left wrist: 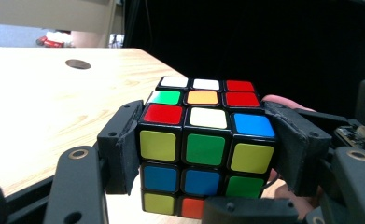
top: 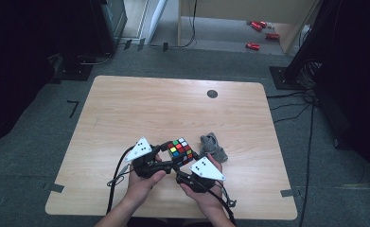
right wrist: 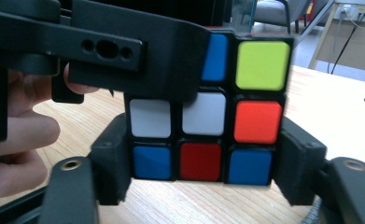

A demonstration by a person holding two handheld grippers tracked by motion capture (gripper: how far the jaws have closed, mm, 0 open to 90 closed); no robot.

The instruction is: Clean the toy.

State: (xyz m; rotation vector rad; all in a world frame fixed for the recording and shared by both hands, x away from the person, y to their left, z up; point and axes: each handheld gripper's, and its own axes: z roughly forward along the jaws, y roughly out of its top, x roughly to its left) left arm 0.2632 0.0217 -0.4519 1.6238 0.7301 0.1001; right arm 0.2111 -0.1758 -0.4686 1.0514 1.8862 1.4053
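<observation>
A scrambled colour cube (top: 180,151) is held just above the near middle of the wooden table (top: 149,104). My left gripper (top: 170,158) comes at it from the left and is shut on the cube (left wrist: 206,149), its pads pressing both sides of the top layers. My right gripper (top: 186,169) comes from the near right. In the right gripper view its pads (right wrist: 112,163) clamp the bottom layer of the cube (right wrist: 203,140), whose row shows blue, red, blue. The left gripper's black jaw (right wrist: 124,46) covers the cube's upper left there.
A crumpled grey cloth (top: 214,146) lies on the table just right of the cube. A dark round cable hole (top: 212,93) sits near the far edge. Red objects (top: 259,33) lie on the floor beyond the table, and cables (top: 291,106) run along the right.
</observation>
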